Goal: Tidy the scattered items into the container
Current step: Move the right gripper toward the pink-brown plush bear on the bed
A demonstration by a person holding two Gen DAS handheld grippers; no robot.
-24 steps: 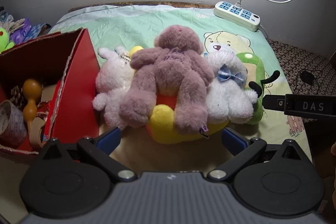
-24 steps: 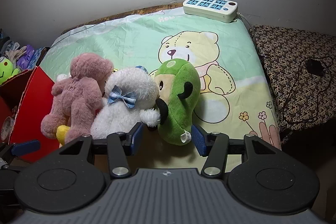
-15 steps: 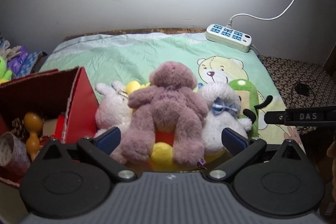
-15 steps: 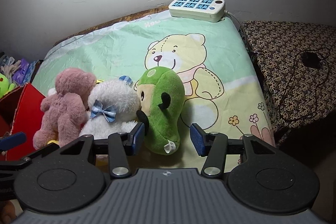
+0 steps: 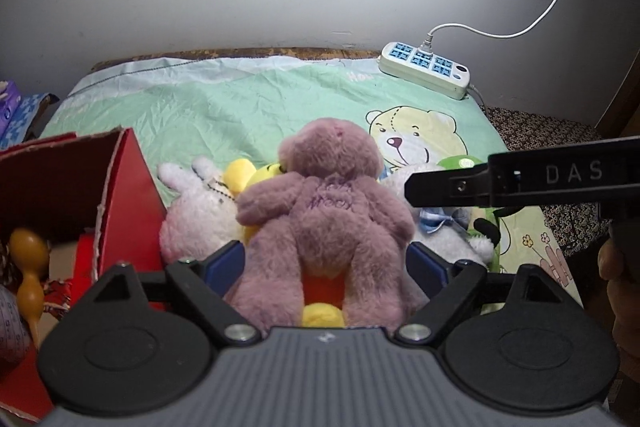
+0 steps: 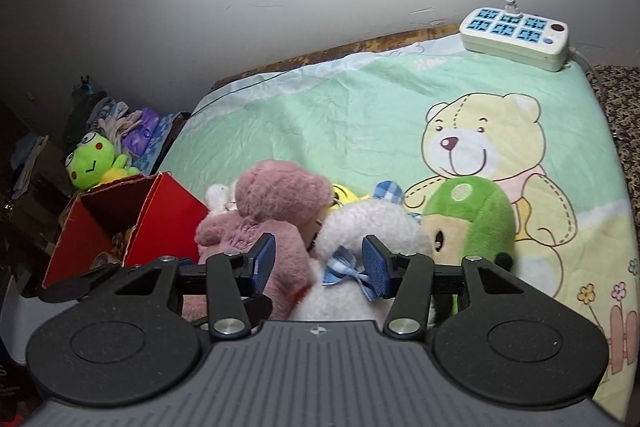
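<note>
plush toys lie huddled on the green bedsheet (image 5: 208, 107) beside the red box (image 5: 120, 195). left gripper (image 5: 322, 267) straddles the mauve bear (image 5: 324, 211), jaws wide (pads beside its legs). right gripper (image 6: 318, 263) sits spread around the white lamb (image 6: 368, 239).

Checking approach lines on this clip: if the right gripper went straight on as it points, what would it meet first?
Most likely the white plush with the blue bow: it sits between the right gripper's open jaws already, though contact depth is unclear.
</note>
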